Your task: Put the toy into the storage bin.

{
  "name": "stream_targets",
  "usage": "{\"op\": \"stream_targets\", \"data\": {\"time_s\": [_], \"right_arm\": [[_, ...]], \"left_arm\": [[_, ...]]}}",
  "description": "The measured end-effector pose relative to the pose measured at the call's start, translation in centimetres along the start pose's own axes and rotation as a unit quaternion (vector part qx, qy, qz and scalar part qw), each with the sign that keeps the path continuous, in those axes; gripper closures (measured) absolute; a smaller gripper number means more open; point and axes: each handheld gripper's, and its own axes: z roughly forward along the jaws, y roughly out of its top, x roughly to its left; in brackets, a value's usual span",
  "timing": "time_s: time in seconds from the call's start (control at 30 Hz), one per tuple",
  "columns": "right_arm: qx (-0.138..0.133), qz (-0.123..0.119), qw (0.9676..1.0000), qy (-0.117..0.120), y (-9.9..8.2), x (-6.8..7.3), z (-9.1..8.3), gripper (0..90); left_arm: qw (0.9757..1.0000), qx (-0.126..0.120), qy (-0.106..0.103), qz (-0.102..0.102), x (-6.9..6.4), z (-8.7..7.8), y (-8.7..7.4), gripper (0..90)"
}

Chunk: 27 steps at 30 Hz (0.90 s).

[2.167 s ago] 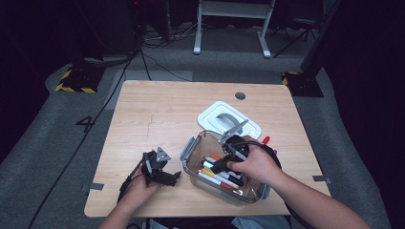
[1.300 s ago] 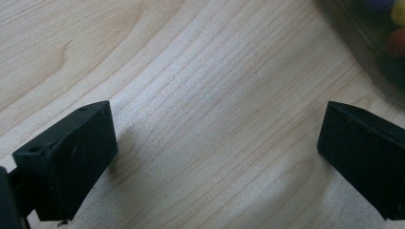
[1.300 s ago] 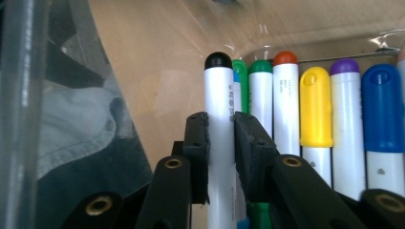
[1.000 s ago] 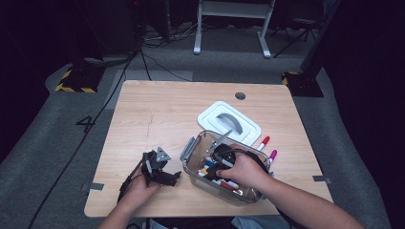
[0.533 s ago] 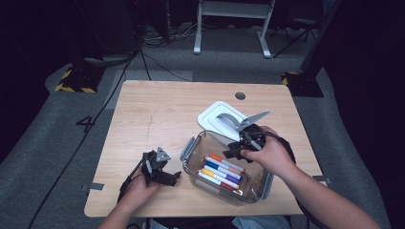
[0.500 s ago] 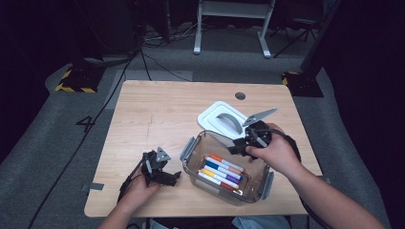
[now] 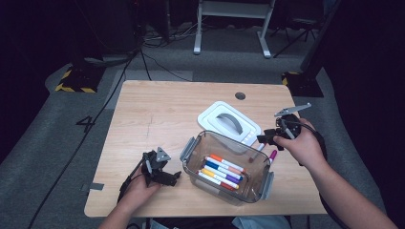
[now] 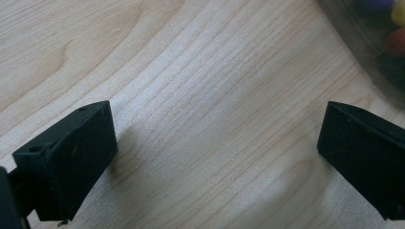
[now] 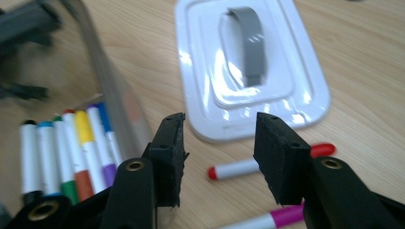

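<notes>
A: So where does the right gripper (image 7: 265, 138) stand, and is anything in it?

B: Nothing is. In the right gripper view its jaws have just been opening and sit about half apart with bare tabletop between them. It hovers at the right end of the clear plastic container (image 7: 224, 168), just in front of the white lid (image 7: 229, 122).

A: And the markers yet to be picked up?

B: Two lie loose on the wooden table (image 7: 157, 109), right under that gripper. The red marker (image 9: 267, 162) runs crosswise to the jaws, one red end near the left jaw, the other past the right jaw. The magenta marker (image 9: 267, 218) lies closer in, roughly parallel to it, low by the right jaw.

A: Which hand should take them?

B: The right, I would say. The left gripper (image 7: 165, 176) rests on the table on the far side of the container, jaws spread wide over bare wood, holding nothing. I judge the right one needs a wrist turn, so the jaws straddle the barrel, then a short drop.
</notes>
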Motion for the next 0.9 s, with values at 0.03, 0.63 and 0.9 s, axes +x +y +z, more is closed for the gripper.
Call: {"op": "stream_targets", "data": {"time_s": [0.03, 0.63, 0.9], "right_arm": [[0.003, 0.001, 1.0, -0.007, -0.4, -0.4, 0.2, 54.8], [0.066, 0.076, 0.9945, -0.03, -7.4, -4.2, 4.5, 51.4], [0.078, 0.098, 0.9915, -0.034, -8.7, -4.4, 6.0, 48.4]], "left_arm": [[1.0, 0.0, 0.0, 0.0, 0.0, 0.0, 0.0, 0.1], [1.0, 0.001, -0.001, 0.001, 0.0, 0.0, 0.0, 0.1], [1.0, 0.001, -0.001, 0.0, 0.0, 0.0, 0.0, 0.1]]}}
